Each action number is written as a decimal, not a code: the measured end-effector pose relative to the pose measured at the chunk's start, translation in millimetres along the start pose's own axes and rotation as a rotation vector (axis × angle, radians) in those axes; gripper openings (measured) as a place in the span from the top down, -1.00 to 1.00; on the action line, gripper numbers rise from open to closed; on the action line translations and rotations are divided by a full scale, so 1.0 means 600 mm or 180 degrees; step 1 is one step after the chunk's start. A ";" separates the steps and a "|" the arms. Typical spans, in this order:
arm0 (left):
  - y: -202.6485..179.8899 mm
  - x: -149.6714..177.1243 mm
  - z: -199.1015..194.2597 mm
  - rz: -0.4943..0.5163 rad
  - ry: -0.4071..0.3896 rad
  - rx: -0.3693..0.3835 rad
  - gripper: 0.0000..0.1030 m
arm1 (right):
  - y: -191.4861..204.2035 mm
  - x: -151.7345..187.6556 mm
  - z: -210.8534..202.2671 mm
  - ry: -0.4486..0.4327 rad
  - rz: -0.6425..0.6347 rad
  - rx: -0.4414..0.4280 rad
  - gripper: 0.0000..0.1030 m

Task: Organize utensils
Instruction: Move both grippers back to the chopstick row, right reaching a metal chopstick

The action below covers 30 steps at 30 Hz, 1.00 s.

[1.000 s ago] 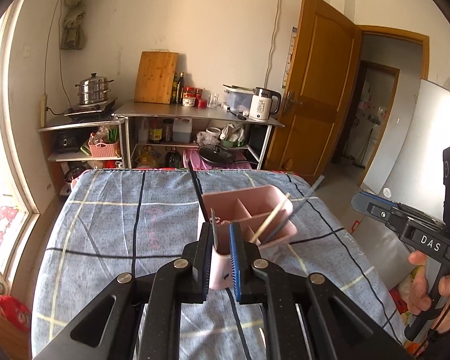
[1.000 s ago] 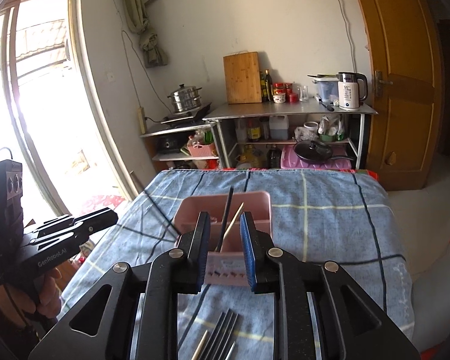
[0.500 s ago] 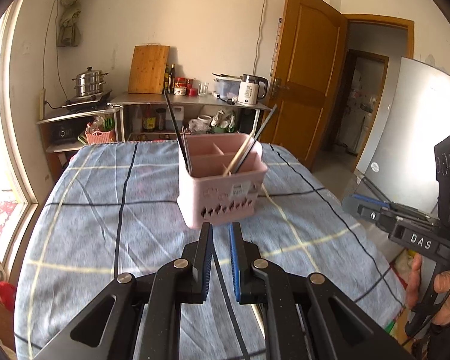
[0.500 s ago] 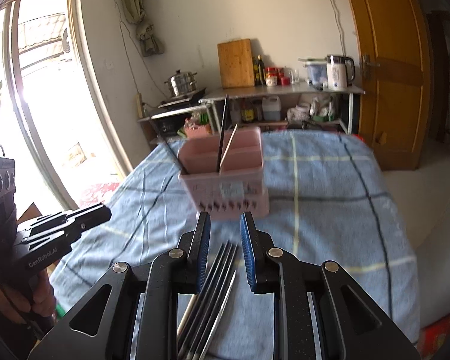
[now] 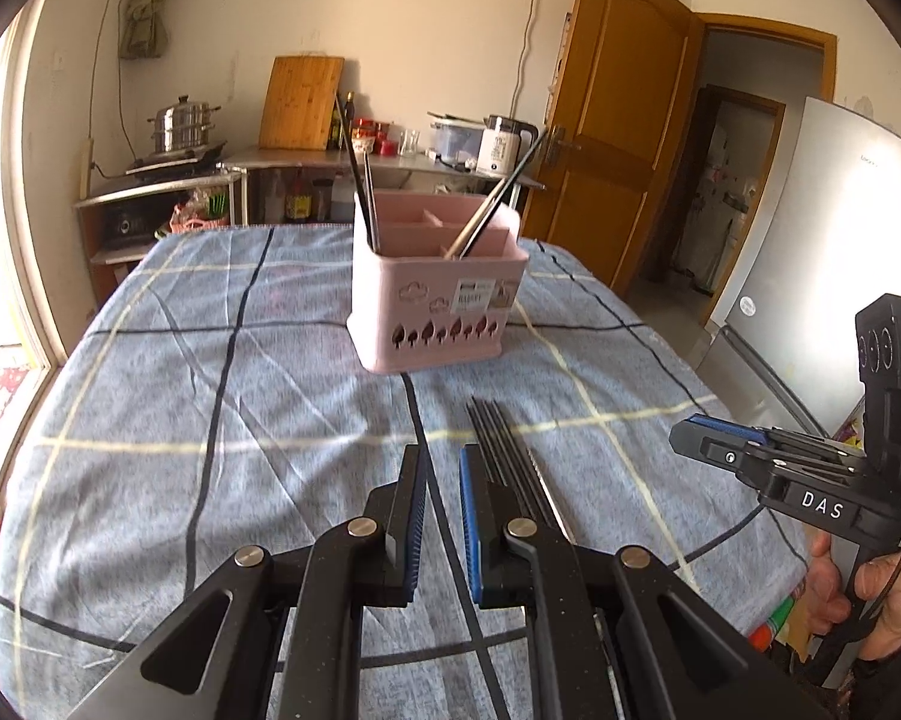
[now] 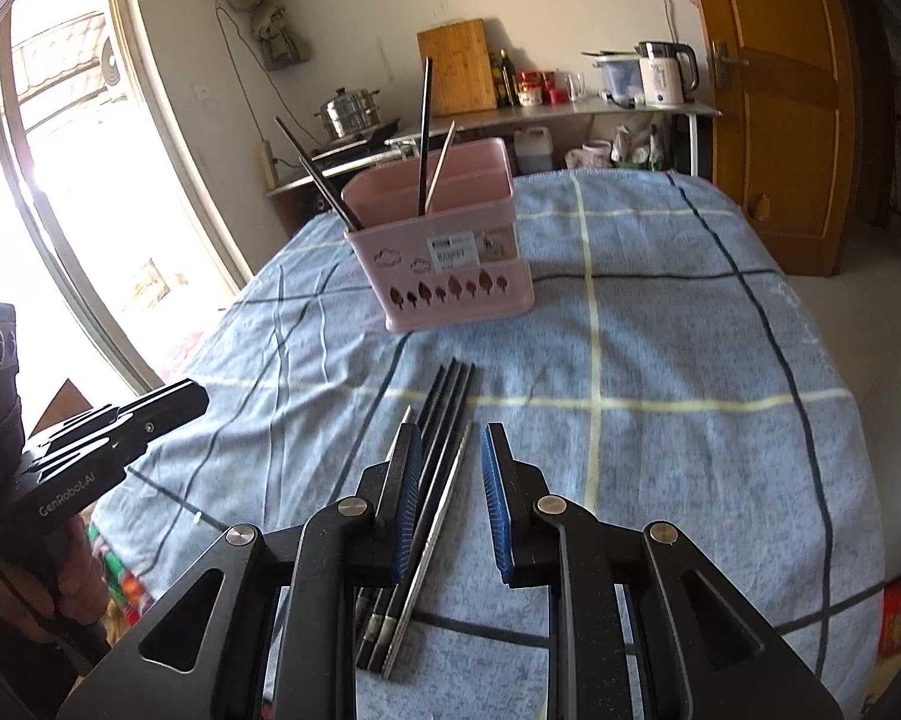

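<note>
Table (image 5: 150, 420) under a blue-grey cloth with dark and pale yellow check lines; pink plastic compartmented utensil caddy (image 5: 438, 306) stands upright mid-table, a few dark and metal chopsticks leaning in it. Row of loose black and silver chopsticks (image 6: 432, 480) lies flat on the cloth nearer the cameras. Left gripper (image 5: 441, 516): jaws almost together, nothing between them. Right gripper (image 6: 450, 498): jaws slightly spread over the loose row, not gripping. Behind: steel shelf rack (image 5: 390, 162), wooden cutting board (image 5: 300, 102), white kettle (image 5: 501, 144), orange-brown wooden door (image 5: 618, 108), bright window (image 6: 72, 180).
</note>
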<state>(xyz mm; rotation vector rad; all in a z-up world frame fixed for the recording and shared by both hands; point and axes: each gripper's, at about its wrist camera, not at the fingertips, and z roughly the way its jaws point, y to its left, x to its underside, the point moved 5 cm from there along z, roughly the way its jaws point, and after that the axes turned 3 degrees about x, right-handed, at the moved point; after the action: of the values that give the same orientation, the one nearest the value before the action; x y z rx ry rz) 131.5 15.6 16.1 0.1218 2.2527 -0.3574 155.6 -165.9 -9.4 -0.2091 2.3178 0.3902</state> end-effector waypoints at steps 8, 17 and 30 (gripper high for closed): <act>0.018 0.018 0.034 -0.0091 0.0152 0.0014 0.80 | -0.003 0.021 0.053 0.0238 0.0050 0.0050 0.58; 0.040 0.033 0.069 -0.0210 0.0292 0.0048 0.80 | -0.008 0.036 0.134 0.0586 0.0131 0.0120 0.58; 0.048 0.033 0.098 -0.0265 0.0396 0.0061 0.80 | -0.002 0.039 0.183 0.0757 0.0075 0.0189 0.61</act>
<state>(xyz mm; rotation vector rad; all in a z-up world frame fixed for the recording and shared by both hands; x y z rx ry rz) 167.6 25.0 -40.9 0.0618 2.3826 -0.4265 212.7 -130.3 -99.4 -0.2086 2.5639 0.3220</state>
